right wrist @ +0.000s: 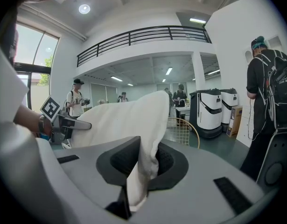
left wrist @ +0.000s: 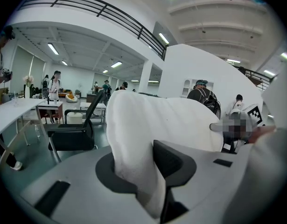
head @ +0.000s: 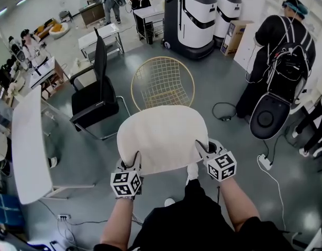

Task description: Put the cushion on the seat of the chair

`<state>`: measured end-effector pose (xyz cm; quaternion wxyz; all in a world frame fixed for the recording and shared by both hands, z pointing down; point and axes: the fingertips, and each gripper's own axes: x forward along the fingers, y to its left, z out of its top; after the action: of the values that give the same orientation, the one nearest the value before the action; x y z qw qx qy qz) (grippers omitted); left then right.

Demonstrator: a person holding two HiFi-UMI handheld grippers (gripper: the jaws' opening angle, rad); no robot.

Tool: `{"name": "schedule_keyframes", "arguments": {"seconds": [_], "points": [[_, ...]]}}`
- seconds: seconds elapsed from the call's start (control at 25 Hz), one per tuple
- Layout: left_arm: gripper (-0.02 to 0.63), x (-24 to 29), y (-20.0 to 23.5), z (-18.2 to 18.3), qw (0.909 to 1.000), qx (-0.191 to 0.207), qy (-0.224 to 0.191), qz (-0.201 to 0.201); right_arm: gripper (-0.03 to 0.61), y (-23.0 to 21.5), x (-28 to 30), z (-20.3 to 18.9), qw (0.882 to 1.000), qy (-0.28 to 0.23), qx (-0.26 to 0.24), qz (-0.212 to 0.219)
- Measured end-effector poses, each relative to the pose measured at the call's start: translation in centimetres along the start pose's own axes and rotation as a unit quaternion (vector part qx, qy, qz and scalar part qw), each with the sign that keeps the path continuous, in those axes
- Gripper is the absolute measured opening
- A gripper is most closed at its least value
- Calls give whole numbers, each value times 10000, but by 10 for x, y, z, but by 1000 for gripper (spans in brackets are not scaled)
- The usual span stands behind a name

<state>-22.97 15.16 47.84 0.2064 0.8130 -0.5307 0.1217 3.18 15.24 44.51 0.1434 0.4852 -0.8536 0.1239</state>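
Note:
A round cream cushion (head: 162,137) hangs flat in the air between my two grippers. My left gripper (head: 133,162) is shut on its near left edge, and the white fabric (left wrist: 134,162) is pinched between the dark jaws. My right gripper (head: 201,149) is shut on the near right edge, with a fold of the cushion (right wrist: 142,157) pressed between its jaws. Just beyond the cushion stands the gold wire chair (head: 162,82), its round mesh seat bare; its rim (right wrist: 192,129) shows past the cushion in the right gripper view.
A black office chair (head: 95,95) stands left of the wire chair, and a white table (head: 27,145) runs along the left. A person in black (head: 278,61) stands at the right by a round black and white device (head: 269,116). Two white machines (head: 189,20) stand behind. Cables (head: 270,171) lie on the floor.

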Motion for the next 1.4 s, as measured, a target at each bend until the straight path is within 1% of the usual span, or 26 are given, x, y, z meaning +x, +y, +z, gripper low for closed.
{"name": "schedule_keyframes", "arguments": {"seconds": [0.16,0.32,0.6,0.84,1.04,1.2,1.4], "points": [[118,25,0,4,10000,-18,-4,84,57,-22,18,0,10000,-3,0,86],[118,53,-3,18,9998,-27,5,177,57,-52,38,10,9998,1,-2,217],[120,113,-13,37,9992,-85,62,388,57,-115,79,20,9989,50,11,461],[120,173,-27,64,9981,-144,122,580,57,-179,113,36,9978,108,46,649],[121,211,-36,79,9974,-140,137,688,57,-220,135,43,9970,112,97,754],[124,234,-41,89,9970,-162,134,747,57,-245,149,49,9966,91,129,812],[126,257,-39,92,9965,-270,121,784,57,-265,167,52,9965,116,107,826]]}}
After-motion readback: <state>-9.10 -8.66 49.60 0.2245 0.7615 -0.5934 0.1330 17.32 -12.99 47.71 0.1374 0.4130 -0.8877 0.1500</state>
